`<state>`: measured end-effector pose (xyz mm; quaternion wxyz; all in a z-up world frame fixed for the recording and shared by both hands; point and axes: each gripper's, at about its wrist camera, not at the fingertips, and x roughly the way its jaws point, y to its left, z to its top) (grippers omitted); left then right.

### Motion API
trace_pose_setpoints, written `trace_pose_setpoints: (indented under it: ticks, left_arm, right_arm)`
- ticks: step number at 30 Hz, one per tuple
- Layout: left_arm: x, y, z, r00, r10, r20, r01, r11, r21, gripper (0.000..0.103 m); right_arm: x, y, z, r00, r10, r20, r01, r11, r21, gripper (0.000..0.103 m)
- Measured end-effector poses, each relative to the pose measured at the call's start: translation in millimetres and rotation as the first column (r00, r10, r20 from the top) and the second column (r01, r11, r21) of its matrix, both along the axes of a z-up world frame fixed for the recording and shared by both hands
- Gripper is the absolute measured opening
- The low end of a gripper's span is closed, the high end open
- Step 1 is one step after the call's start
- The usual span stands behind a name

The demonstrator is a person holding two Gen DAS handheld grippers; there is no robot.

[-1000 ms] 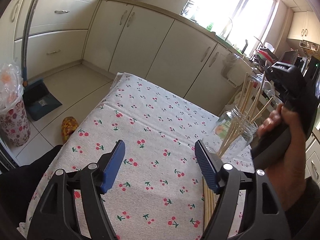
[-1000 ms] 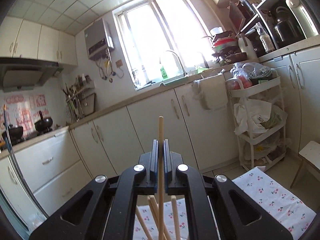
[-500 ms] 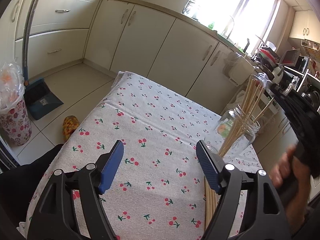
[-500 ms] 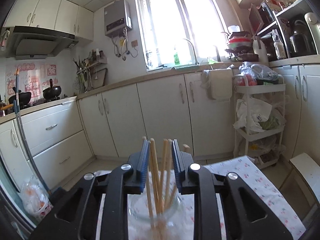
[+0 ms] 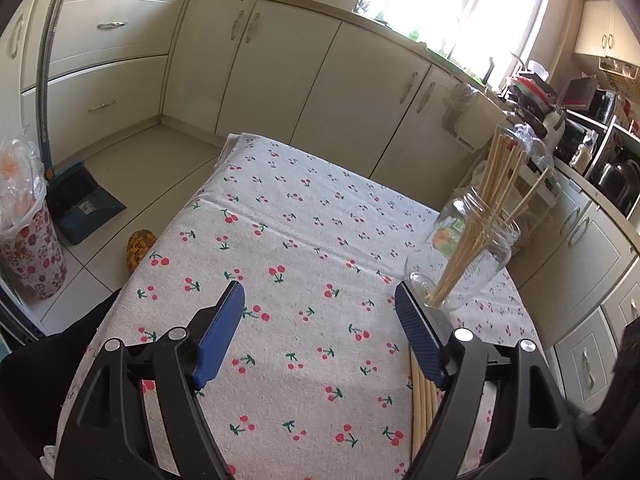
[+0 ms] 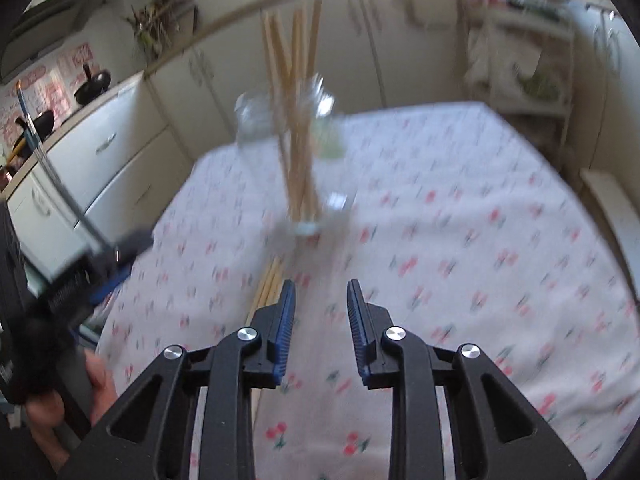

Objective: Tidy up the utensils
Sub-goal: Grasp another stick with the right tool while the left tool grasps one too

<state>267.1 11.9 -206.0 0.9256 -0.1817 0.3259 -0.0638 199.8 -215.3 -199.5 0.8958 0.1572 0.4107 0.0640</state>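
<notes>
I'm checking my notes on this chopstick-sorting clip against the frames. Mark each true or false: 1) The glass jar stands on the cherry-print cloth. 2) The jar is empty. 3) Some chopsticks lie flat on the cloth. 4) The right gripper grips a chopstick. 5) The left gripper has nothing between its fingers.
1) True: the glass jar stands on the cherry-print cloth.
2) False: a bundle of standing chopsticks fills it.
3) True: loose chopsticks lie flat on the cloth near the left gripper.
4) False: the right gripper has its jaws opening, with only cloth between them.
5) True: its jaws stand wide apart over bare cloth.
</notes>
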Motion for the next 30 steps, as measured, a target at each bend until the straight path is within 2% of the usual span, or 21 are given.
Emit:
trace_pose_setpoints:
  ticks: [8, 17, 26, 28, 30]
  left_arm:
    - [0, 2, -3, 1.0, -0.001, -0.013, 0.001, 1.0, -0.008, 0.077]
    - [4, 1, -5, 1.0, -0.006, -0.02, 0.006, 1.0, -0.014, 0.078]
    - [5, -2, -5, 0.999, -0.015, -0.029, 0.014, 1.0, -0.012, 0.078]
    - [6, -3, -5, 0.999, -0.018, -0.031, 0.018, 1.0, -0.012, 0.078]
    - [6, -3, -5, 0.999, -0.018, -0.031, 0.018, 1.0, -0.016, 0.078]
  right_arm:
    - [1, 32, -11, 0.993, 0.102, -0.058, -0.102, 0.995, -0.008, 0.027]
    - [5, 40, -16, 0.989, 0.117, -0.094, -0.126, 0.987, -0.101, 0.027]
    - [5, 43, -15, 0.986, 0.135, -0.093, -0.147, 0.979, -0.14, 0.026]
    - [7, 44, -14, 0.985, 0.139, -0.099, -0.155, 0.971, -0.183, 0.018]
    - [8, 40, -15, 0.985, 0.132, -0.108, -0.15, 0.973, -0.176, 0.01]
